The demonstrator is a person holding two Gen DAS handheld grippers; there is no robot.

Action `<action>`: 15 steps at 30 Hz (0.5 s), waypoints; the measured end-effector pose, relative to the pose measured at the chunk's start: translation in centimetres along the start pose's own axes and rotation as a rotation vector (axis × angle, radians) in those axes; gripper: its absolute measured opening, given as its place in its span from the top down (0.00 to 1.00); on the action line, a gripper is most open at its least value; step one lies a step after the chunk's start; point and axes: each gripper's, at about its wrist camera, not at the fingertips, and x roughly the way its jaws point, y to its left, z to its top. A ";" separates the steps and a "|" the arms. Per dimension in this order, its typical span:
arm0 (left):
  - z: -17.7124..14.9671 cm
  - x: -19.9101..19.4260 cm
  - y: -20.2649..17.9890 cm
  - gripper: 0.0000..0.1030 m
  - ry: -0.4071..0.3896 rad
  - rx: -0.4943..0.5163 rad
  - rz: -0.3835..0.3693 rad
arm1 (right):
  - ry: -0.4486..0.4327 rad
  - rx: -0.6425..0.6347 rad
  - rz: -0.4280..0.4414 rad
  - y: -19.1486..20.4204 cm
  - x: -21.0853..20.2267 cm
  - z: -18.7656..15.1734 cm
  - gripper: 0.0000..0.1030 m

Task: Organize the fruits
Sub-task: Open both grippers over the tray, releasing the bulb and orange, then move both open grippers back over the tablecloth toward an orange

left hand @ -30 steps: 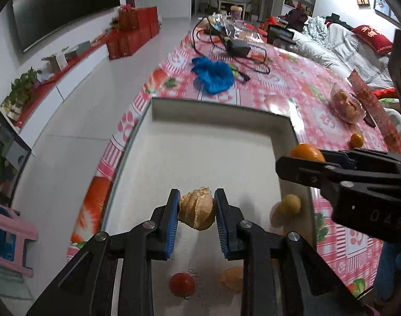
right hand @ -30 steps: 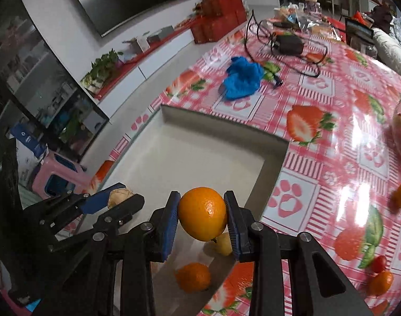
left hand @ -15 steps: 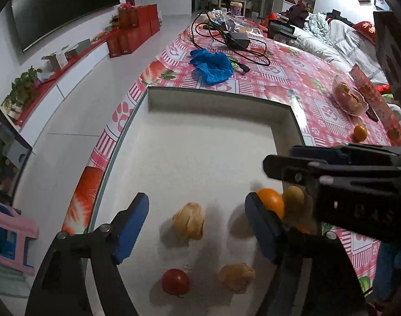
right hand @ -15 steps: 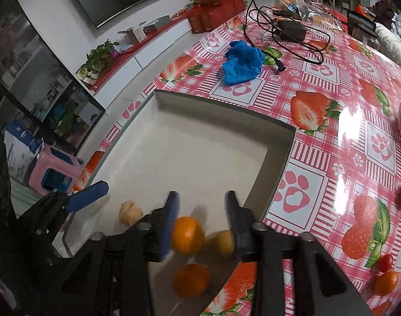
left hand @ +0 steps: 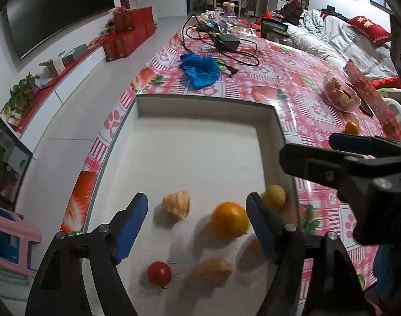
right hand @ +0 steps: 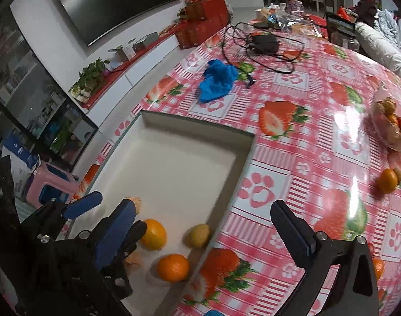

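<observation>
A white tray sits on the strawberry tablecloth. In it lie an orange, a husked tan fruit, a second husked fruit, a red tomato and a small yellow fruit. My left gripper is open and empty above the tray's near end. My right gripper is open and empty over the tray's right rim; two oranges and the yellow fruit lie below it. A loose orange lies on the table at right.
A blue cloth and black cables with a power adapter lie beyond the tray. A clear bag of fruit sits at the right. A small orange is near it. The table edge runs along the left.
Both grippers opened and dropped their fruit: the husked fruit and the orange now lie in the tray. Both grippers have drawn back and the right one swung right.
</observation>
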 end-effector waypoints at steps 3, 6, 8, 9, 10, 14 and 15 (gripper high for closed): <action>0.2 -0.4 -0.9 0.22 -0.005 0.011 -0.014 | -0.013 0.020 -0.015 -1.3 -1.2 -0.4 0.00; 0.5 -1.0 -2.3 0.22 -0.008 0.031 -0.039 | -0.029 0.044 -0.033 -2.8 -2.5 -1.1 0.00; 0.7 -1.4 -3.4 0.22 -0.013 0.051 -0.057 | -0.042 0.063 -0.052 -4.2 -3.6 -1.8 0.00; 0.8 -1.5 -4.0 0.22 -0.016 0.060 -0.064 | -0.047 0.075 -0.067 -5.0 -4.0 -2.1 0.00; 1.0 -1.7 -4.7 0.22 -0.020 0.070 -0.075 | -0.050 0.088 -0.079 -5.7 -4.4 -2.3 0.00; 1.5 -2.1 -7.4 0.22 -0.023 0.102 -0.116 | -0.063 0.168 -0.126 -9.8 -6.4 -3.9 0.00; 1.5 -2.1 -8.1 0.22 -0.022 0.112 -0.125 | -0.066 0.191 -0.142 -11.0 -6.9 -4.4 0.00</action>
